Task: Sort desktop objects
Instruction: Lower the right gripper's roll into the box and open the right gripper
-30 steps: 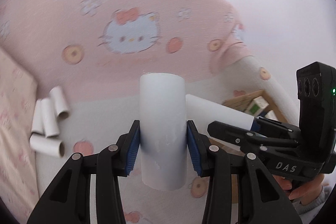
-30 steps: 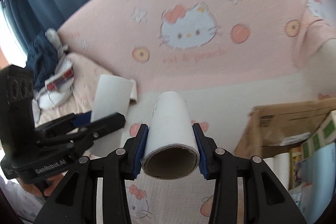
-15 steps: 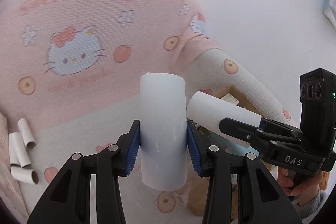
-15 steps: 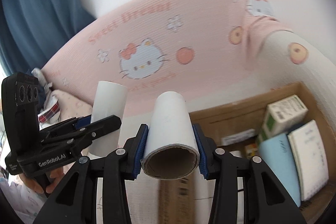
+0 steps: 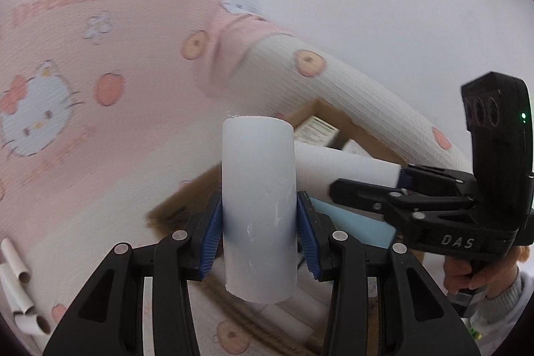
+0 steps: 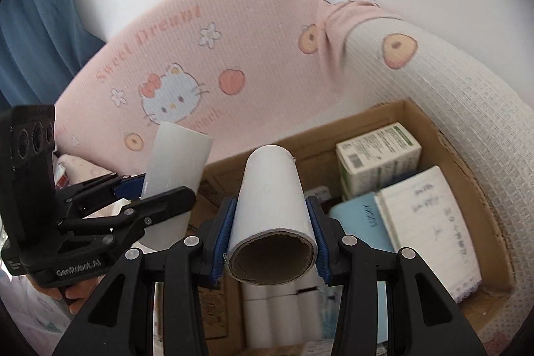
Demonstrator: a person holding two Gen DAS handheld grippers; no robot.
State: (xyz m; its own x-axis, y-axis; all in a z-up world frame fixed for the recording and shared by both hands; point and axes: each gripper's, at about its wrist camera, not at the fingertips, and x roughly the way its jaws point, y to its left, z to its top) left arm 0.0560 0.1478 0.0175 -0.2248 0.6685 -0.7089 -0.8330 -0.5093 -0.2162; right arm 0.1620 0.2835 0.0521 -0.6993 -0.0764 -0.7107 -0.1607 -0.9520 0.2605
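Observation:
My left gripper [image 5: 259,236] is shut on a white cardboard tube [image 5: 258,189] held upright; both show at the left of the right wrist view, gripper [image 6: 147,199] and tube [image 6: 177,162]. My right gripper [image 6: 272,239] is shut on a second white tube [image 6: 272,206], its open brown end toward the camera, above a cardboard box [image 6: 434,129]. The right gripper [image 5: 383,186] and its tube [image 5: 343,172] show in the left wrist view, over the box [image 5: 320,112]. Several white tubes [image 6: 283,316] lie in the box below.
The box also holds a green-and-white carton [image 6: 377,155], a blue book [image 6: 363,219] and a white notebook [image 6: 430,232]. A pink Hello Kitty cushion [image 6: 200,55] stands behind. Loose tubes [image 5: 16,289] lie at far left on the sheet.
Both grippers have swung right with their tubes, from over the bed sheet to above the cardboard box. The loose tubes have slid to the left edge of the left wrist view.

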